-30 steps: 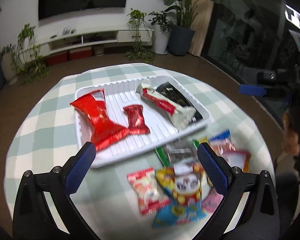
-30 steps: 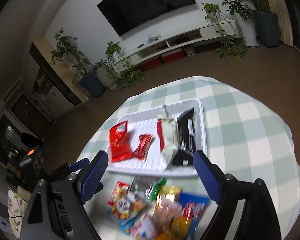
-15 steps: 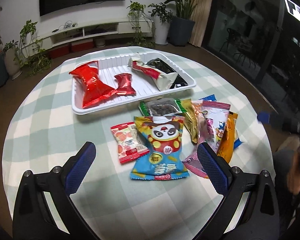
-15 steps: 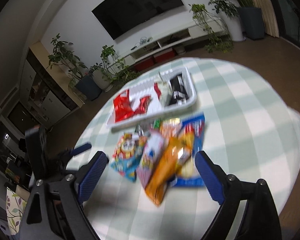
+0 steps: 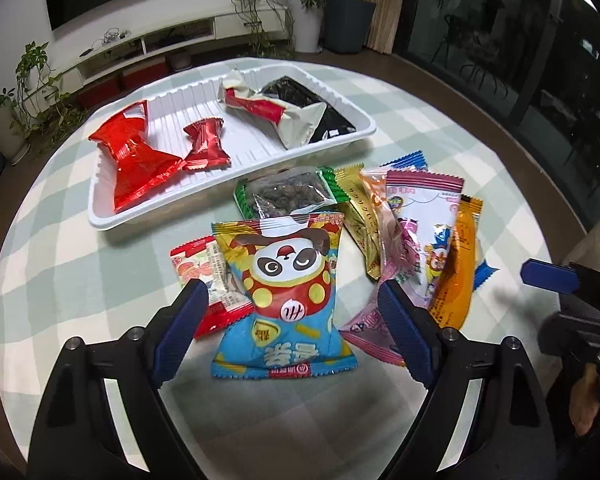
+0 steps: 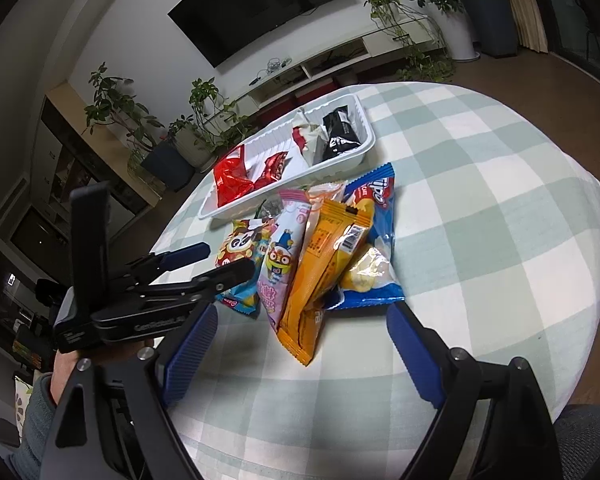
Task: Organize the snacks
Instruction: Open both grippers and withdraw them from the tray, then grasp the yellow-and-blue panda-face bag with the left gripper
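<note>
A white tray (image 5: 160,216) on the checked table holds two red packets, a white-and-red packet (image 5: 276,112) and a black packet (image 5: 324,108). In front of it lies a loose pile of snacks. My left gripper (image 5: 292,296) hangs over the panda packet (image 5: 288,280). Its jaws are closing, with that packet between the pads and not pressed. My right gripper (image 6: 302,314) is open, its jaws closing slightly, just short of the orange packet (image 6: 324,264). Beside the orange packet lie a pink packet (image 6: 280,264) and a blue chips bag (image 6: 372,240).
The round table (image 6: 480,184) has a green-and-white cloth, bare on its right side. A green nut packet (image 5: 288,196), a gold packet (image 5: 360,220) and a small red-and-white packet (image 5: 200,268) are also in the pile. A hand (image 6: 64,368) holds the left gripper (image 6: 226,258).
Both grippers have drawn back from the tray and sunk towards the pile, which now fills the near view. The left gripper's jaws have narrowed around the panda packet.
</note>
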